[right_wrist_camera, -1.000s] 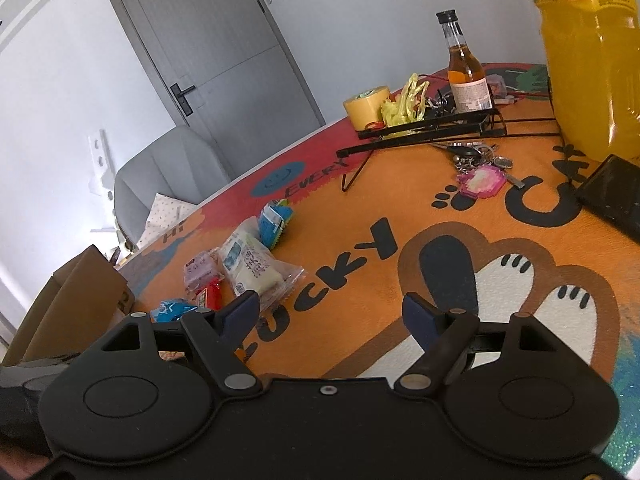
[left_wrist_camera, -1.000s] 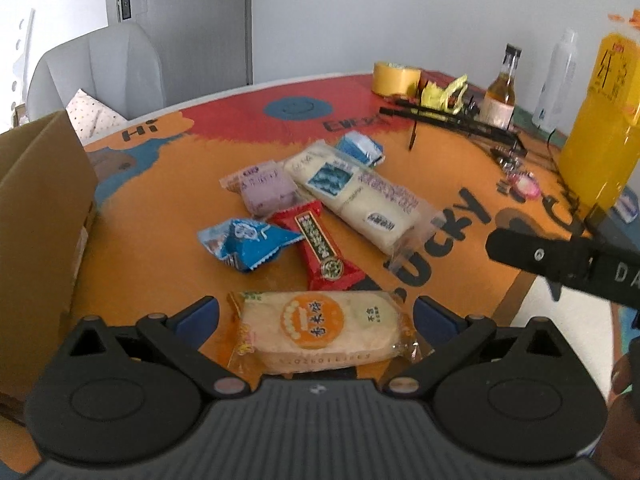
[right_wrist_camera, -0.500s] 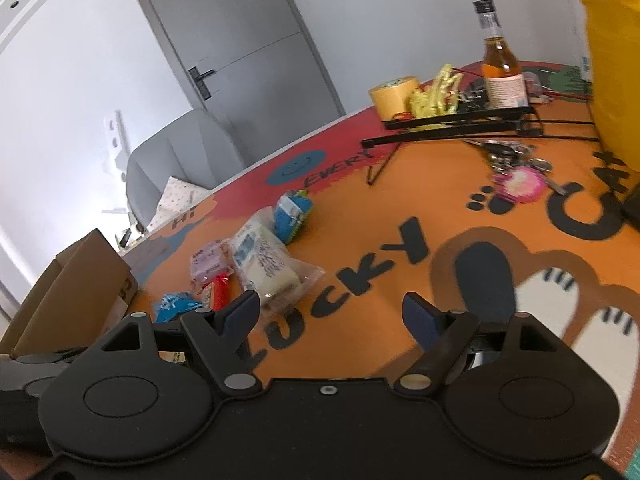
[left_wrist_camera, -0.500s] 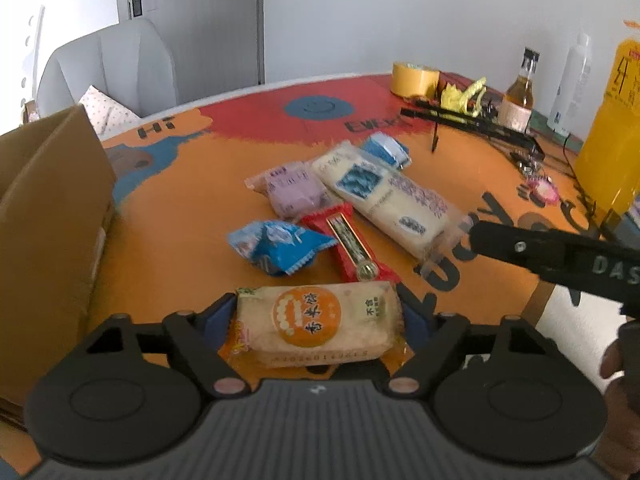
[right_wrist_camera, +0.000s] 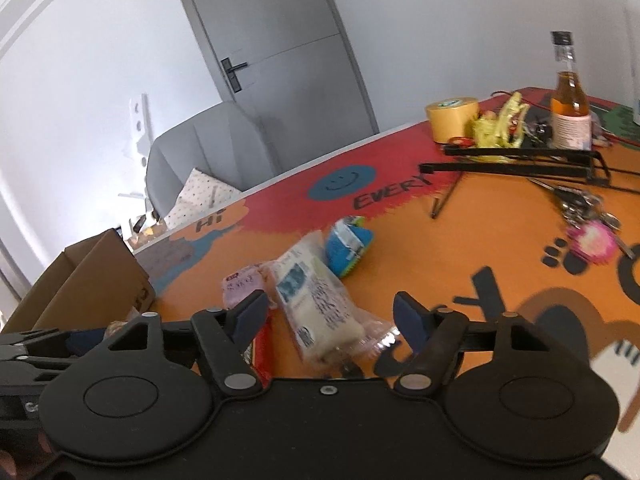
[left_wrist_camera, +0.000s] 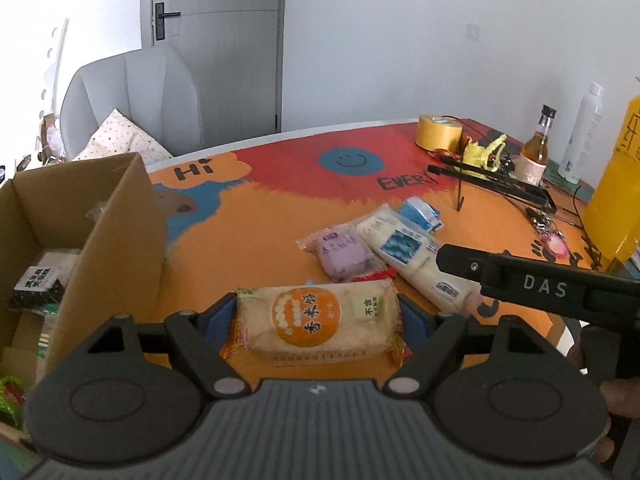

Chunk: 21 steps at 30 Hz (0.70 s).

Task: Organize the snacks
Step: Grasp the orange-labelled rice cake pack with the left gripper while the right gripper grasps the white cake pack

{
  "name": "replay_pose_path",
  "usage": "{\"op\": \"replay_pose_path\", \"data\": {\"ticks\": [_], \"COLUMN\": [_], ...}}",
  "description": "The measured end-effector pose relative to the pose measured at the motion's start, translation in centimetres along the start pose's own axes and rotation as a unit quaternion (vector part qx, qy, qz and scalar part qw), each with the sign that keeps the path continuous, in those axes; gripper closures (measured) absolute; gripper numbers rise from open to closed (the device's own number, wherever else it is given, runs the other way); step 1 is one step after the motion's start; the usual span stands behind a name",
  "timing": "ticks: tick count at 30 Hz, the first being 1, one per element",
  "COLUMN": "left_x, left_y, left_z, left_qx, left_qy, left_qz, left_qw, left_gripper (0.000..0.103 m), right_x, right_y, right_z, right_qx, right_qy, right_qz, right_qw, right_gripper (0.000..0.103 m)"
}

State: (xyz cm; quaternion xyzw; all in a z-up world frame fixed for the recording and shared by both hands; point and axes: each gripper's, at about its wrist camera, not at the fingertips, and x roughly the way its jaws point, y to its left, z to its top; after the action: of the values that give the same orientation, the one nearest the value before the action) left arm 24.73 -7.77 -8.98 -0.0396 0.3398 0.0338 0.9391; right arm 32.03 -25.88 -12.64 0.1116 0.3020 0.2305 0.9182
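Observation:
My left gripper (left_wrist_camera: 316,312) is shut on a pale rice-cracker packet with an orange disc (left_wrist_camera: 316,322), held above the orange table mat. An open cardboard box (left_wrist_camera: 100,240) with packets inside stands just to its left. On the mat ahead lie a purple packet (left_wrist_camera: 344,254), a long white packet (left_wrist_camera: 416,256), a blue packet (left_wrist_camera: 420,214) and a red packet (left_wrist_camera: 372,276), partly hidden. My right gripper (right_wrist_camera: 330,314) hovers low over the long white packet (right_wrist_camera: 316,304); its jaws are closing with the packet between them, pads still apart from it.
At the table's far right stand a yellow tape roll (left_wrist_camera: 438,132), a small amber bottle (left_wrist_camera: 536,152), a black wire stand (left_wrist_camera: 492,178), keys with a pink charm (left_wrist_camera: 554,242) and a big yellow jug (left_wrist_camera: 616,200). A grey chair (left_wrist_camera: 132,104) is behind the table.
The left gripper closed on the cracker packet, lifted it and swung left toward the box. The right gripper moved left over the long white packet and its jaws narrowed.

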Motion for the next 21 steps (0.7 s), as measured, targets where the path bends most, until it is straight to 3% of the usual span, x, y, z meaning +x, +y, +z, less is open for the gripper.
{"op": "replay_pose_path", "data": {"ticks": [5,7,8,11,21], "left_x": [0.2,0.3,0.2,0.0,-1.1], "left_y": [1.0,1.1,1.1,1.1,0.9], "left_z": [0.2,0.2,0.2,0.1,-0.6], "left_qx": [-0.012,-0.013,-0.013,-0.013,-0.015], "left_qy": [0.000,0.000,0.000,-0.002,-0.002], "left_qz": [0.008,0.008,0.007,0.005,-0.007], "left_qw": [0.9999,0.9999,0.9999,0.9999,0.9999], "left_gripper": [0.022,0.022,0.022,0.022,0.022], "right_x": [1.3,1.9,2.2,1.8,-1.6], "right_y": [0.8,0.9,0.9,0.7,0.0], "right_z": [-0.1,-0.5,-0.6,-0.9,-2.4], "right_qx": [-0.017,-0.025,-0.026,-0.022,-0.009], "right_qy": [0.014,0.028,0.041,0.051,0.054], "right_qz": [-0.004,-0.010,-0.013,0.003,-0.003], "right_qw": [1.000,0.999,0.999,0.998,0.999], "right_gripper": [0.036,0.045,0.060,0.070,0.072]}}
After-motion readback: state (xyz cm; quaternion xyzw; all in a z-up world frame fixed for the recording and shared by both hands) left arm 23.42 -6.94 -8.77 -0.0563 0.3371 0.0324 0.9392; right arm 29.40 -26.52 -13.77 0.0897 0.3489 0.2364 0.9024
